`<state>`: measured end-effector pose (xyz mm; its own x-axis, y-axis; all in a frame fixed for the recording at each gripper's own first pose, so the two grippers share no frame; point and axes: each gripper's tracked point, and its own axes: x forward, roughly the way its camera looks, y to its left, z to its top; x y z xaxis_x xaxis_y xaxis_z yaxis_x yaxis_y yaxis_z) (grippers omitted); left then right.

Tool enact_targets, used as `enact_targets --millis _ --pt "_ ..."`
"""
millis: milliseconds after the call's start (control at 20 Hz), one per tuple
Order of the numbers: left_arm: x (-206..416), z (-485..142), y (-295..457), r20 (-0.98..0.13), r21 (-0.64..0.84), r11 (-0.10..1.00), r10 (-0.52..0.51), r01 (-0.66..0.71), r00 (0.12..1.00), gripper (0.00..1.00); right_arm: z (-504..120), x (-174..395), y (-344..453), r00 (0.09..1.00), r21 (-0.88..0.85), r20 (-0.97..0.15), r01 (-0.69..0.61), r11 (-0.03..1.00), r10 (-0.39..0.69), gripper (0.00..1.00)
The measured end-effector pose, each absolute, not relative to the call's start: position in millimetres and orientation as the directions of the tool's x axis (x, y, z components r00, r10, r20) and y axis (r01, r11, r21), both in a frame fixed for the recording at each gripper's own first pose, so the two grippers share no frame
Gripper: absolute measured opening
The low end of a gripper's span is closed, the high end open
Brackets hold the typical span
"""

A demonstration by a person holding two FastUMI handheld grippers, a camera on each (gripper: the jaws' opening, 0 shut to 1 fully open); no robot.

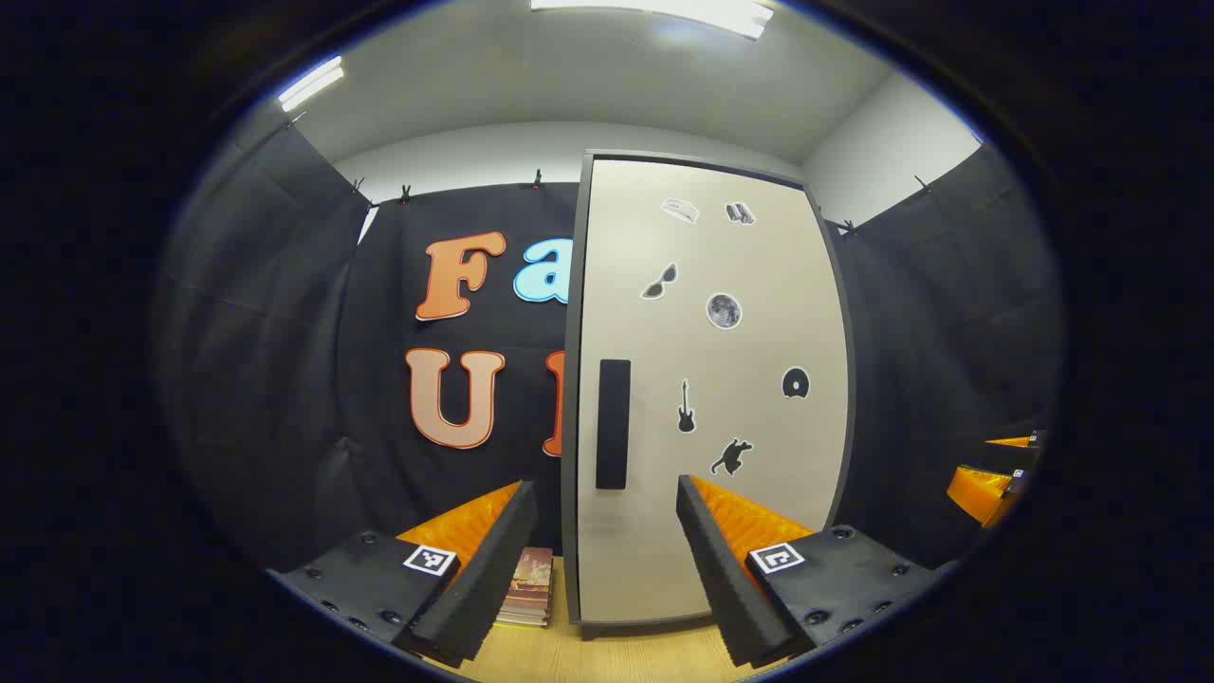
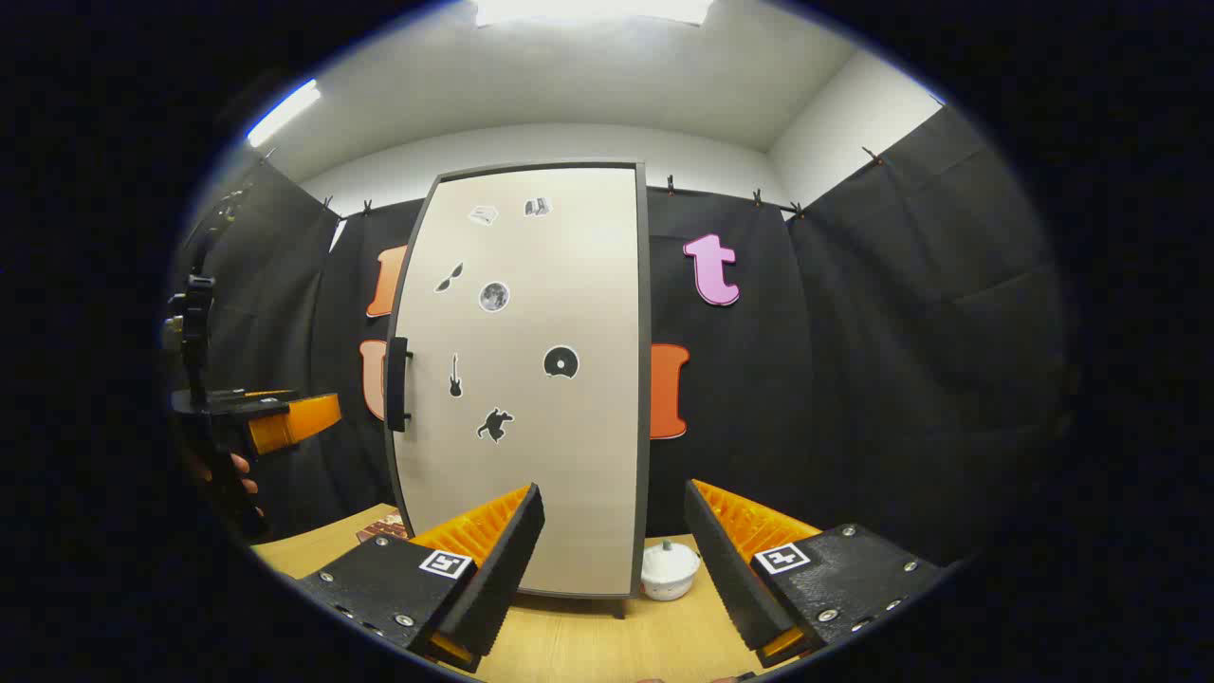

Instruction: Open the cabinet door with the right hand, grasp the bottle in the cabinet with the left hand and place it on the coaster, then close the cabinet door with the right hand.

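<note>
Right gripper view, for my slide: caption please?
Open right gripper faces the closed cabinet door, handle at left.

The left gripper (image 1: 607, 560) has two wedge-shaped fingers (image 1: 479, 579) with ridged outer faces and flat foam-like pads on the inner sides. Each finger sits on a black block studded with round screws and carrying a small square black-and-white marker (image 1: 429, 559). The right gripper (image 2: 612, 564) has the same build: ridged wedges, black screwed blocks, one square marker (image 2: 783, 558) per side. In the right gripper view a hand (image 2: 237, 484) wraps a black handle beneath a black upright frame.
</note>
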<state>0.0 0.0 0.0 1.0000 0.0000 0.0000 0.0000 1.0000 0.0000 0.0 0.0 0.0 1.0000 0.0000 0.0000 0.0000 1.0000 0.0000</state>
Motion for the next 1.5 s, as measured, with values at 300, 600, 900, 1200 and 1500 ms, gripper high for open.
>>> enact_targets --millis 300,600,900,1200,1500 --pt "-1.4 -1.5 8.2 -0.001 -0.004 1.000 0.030 -0.030 1.000 0.97 14.7 1.4 9.5 0.998 -0.035 0.031 -0.051 0.998 0.052 0.92" --pt "-2.1 4.6 10.8 0.019 0.002 0.999 0.039 -0.039 0.999 0.94 28.8 6.3 2.3 0.999 0.014 0.045 -0.028 1.000 0.027 0.97" --pt "-2.0 5.6 6.7 0.020 0.005 0.999 0.035 -0.035 0.999 0.94 35.5 1.0 -16.8 0.998 -0.027 0.063 0.031 0.999 -0.030 0.92" --pt "-5.5 17.1 6.7 0.043 0.010 0.999 0.037 -0.037 0.998 0.93 38.8 7.4 -18.8 0.997 -0.057 0.058 0.051 0.997 -0.047 0.92" --pt "-10.3 19.1 17.6 0.039 0.032 0.999 0.042 -0.044 0.998 0.97 33.8 25.3 17.1 0.999 -0.034 0.027 -0.029 0.999 0.030 0.93"
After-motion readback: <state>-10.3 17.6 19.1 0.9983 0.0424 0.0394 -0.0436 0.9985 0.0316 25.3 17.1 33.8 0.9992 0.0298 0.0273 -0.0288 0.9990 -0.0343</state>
